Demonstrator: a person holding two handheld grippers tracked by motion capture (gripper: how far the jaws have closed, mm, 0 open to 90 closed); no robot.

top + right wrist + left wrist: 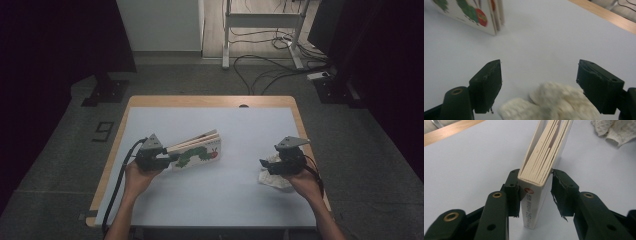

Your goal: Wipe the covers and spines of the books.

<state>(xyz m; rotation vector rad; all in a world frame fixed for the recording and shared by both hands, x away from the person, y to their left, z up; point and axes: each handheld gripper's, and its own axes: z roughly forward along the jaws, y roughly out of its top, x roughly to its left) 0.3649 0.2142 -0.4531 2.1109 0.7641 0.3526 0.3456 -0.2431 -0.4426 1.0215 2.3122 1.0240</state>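
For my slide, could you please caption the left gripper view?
Left gripper clamps a standing board book by its spine.

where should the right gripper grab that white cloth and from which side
Pinch the raised, crumpled middle of the cloth from straight above: it lies bunched on the table, with folds the open right gripper can close on.

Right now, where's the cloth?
In the high view the crumpled white cloth lies on the table's right side, under the open right gripper, well right of the caterpillar book.

table [210, 195]: pale blue top | standing board book [197, 150] | crumpled cloth [274, 179]
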